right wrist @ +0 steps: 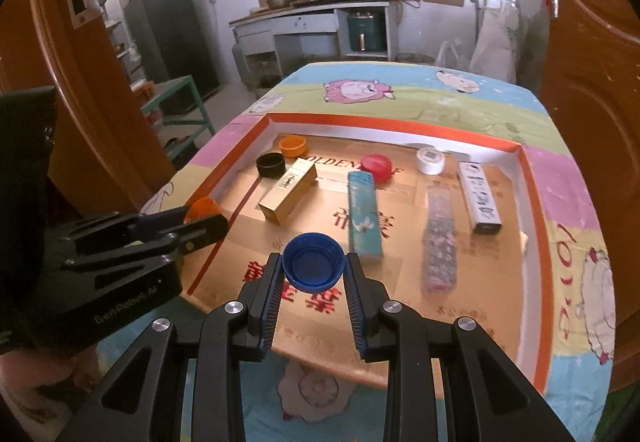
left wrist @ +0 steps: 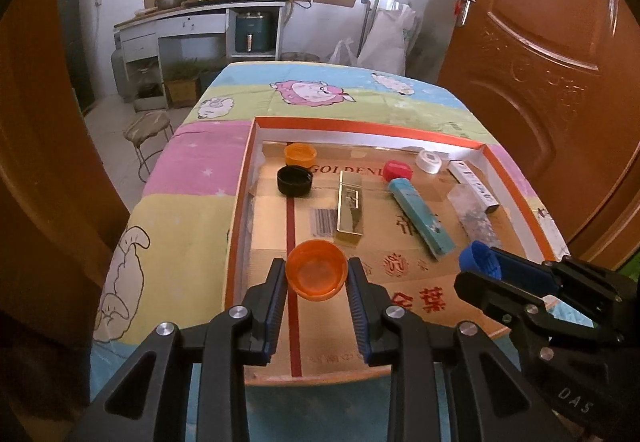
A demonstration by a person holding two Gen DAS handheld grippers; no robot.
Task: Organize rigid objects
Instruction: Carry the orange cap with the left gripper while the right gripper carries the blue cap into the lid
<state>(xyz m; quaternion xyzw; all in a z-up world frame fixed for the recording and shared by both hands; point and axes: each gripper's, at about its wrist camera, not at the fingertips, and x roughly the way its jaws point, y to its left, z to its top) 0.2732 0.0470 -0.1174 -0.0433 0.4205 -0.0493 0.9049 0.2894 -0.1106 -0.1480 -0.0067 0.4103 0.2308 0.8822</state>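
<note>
gripping a translucent orange cap (left wrist: 316,269), left gripper (left wrist: 317,276); right gripper (right wrist: 313,274) pinches a ridged blue cap (right wrist: 313,267).

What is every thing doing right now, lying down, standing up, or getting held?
left gripper: shut on orange cap
right gripper: shut on blue cap
black cap: lying, hollow up
gold box: lying flat
teal box: lying flat
red cap: resting in tray

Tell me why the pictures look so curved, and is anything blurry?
Left wrist view: fisheye lens bends the door and darkens the corners; the gold box shows glare. Right wrist view: same bending; the clear patterned tube looks smeared, while the blue cap in the right gripper is sharp.
</note>
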